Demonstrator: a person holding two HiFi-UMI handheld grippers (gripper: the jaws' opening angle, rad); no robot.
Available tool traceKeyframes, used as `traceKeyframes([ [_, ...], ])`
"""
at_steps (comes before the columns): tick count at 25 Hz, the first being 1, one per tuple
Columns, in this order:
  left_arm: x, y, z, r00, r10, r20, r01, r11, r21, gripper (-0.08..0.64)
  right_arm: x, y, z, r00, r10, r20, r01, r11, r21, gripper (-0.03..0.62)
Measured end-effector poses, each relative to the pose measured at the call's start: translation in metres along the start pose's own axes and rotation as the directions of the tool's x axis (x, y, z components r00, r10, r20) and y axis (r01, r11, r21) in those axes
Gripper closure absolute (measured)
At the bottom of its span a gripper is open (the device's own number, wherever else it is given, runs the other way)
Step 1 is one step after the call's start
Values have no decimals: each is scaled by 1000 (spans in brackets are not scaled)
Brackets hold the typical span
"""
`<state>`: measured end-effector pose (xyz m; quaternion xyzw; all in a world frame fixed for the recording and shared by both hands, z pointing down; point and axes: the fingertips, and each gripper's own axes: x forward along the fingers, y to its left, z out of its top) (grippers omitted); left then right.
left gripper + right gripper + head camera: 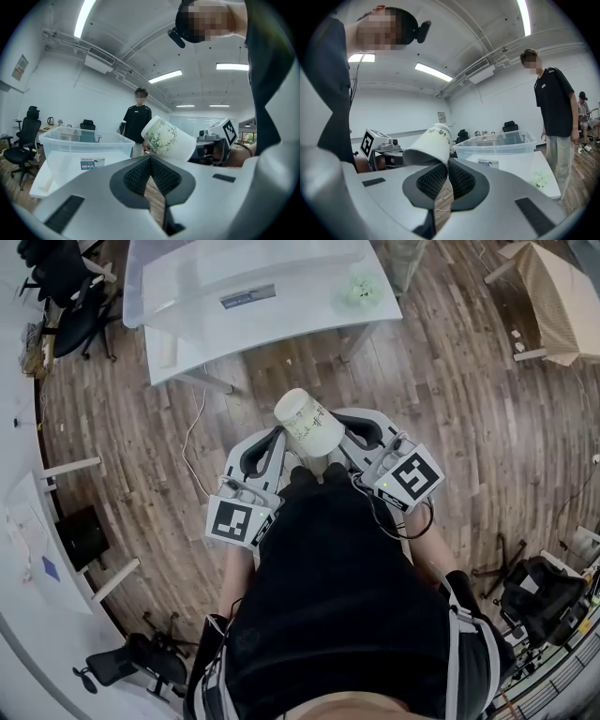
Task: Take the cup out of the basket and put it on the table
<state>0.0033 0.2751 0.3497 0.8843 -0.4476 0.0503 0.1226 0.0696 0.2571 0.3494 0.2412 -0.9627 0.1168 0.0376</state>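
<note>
Just cup (430,146) w/ illegible script

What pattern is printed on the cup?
The cup is white with a green bamboo-leaf print. It shows best in the left gripper view.

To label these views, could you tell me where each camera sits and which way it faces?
Head view: on the head, facing steeply down at cup, left gripper, right gripper; own torso shows.
Left gripper view: on that gripper, along its shut jaws toward clear bin; own torso at right.
Right gripper view: along jaws pinching the cup; own torso at left.
All share the cup.
</note>
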Motion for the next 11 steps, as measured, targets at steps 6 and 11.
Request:
traceKeyframes([
  [6,-4,18,-1,1000,-1,6,1,1000,-2,543,17,2,-4,1000,1,-13,-1,1000,9,568],
  [11,-8,19,-3,1000,1,4,-1,1000,-5,542,17,6,-5,1000,-1,-18,1,1000,8,568],
])
